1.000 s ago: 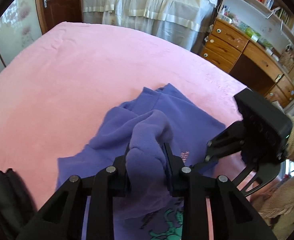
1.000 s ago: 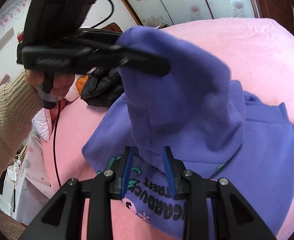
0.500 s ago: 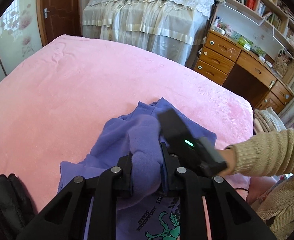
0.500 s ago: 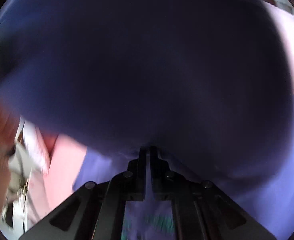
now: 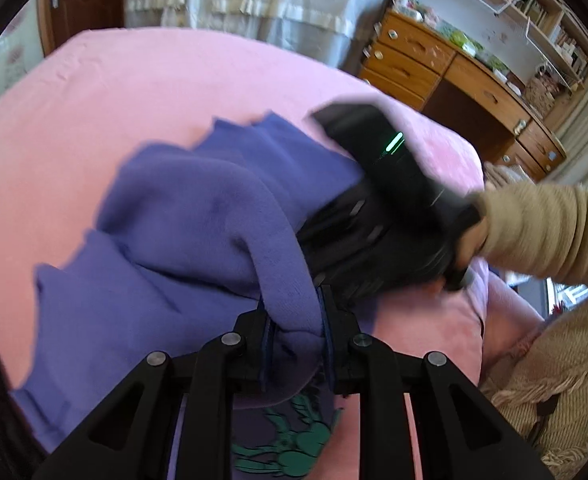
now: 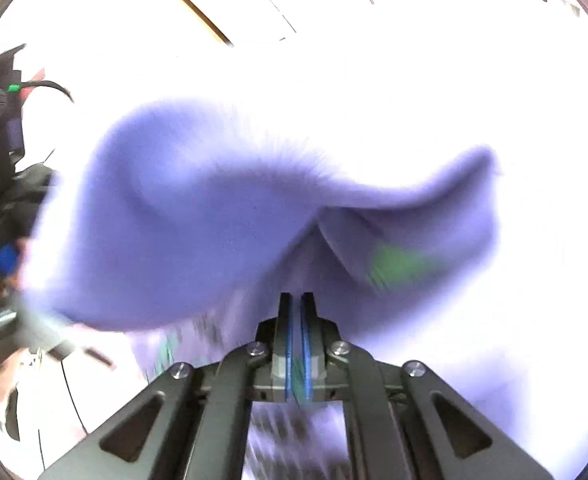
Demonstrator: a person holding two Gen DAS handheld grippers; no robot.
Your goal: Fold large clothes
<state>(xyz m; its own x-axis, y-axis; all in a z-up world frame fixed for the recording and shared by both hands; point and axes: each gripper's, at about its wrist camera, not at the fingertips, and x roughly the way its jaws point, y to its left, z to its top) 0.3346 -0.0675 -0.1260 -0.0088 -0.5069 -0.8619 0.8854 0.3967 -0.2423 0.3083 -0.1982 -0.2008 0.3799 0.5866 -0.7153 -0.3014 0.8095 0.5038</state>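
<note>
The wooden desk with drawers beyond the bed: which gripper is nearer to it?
Right. In the left wrist view the right gripper lies over the purple sweatshirt toward the wooden desk; the left gripper sits farther back.

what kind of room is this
Most likely a bedroom at home: a bed with a pink blanket, a wooden desk with drawers, and bookshelves above it.

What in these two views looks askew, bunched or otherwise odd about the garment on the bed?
The purple sweatshirt lies crumpled on the pink bed cover, not flat: one thick fold is humped up and pinched in the left gripper. The right gripper has its jaws nearly together on a thin edge; that view is blurred and overexposed.
</note>
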